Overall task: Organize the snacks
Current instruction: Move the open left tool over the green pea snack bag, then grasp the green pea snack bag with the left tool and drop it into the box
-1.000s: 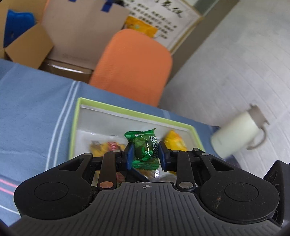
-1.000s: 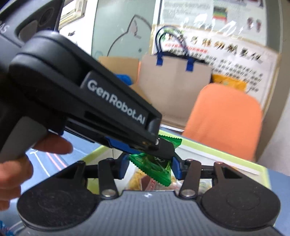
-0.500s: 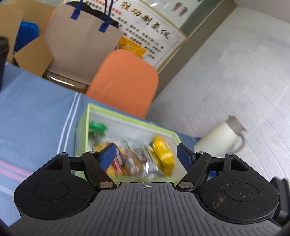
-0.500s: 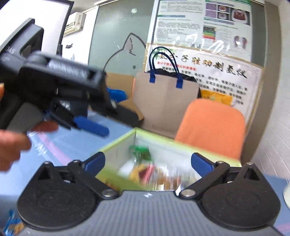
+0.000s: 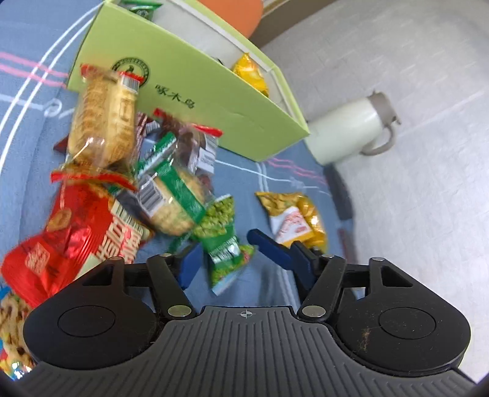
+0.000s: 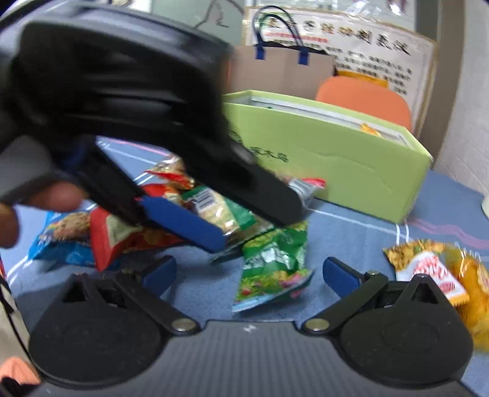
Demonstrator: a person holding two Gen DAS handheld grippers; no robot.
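A lime-green box stands on the blue cloth, with a yellow packet and a green candy inside. In front of it lies a loose heap of snacks: a red bag, a cracker packet and a green-banded biscuit packet. My left gripper hangs low over a green pea packet; its jaws are closing around the packet without pressing it. My right gripper stands wide open just short of the same green pea packet. The left gripper crosses the right wrist view, blurred.
A yellow snack packet lies apart on the cloth to the right. A white lidded jug stands past the box's right corner. Behind the table are an orange chair and a brown paper bag. A blue cookie bag lies left.
Both grippers let go of the green candy, which now lies in the box. Both opened, drew back and sank to the snack heap. The left jaws have narrowed since half a second ago.
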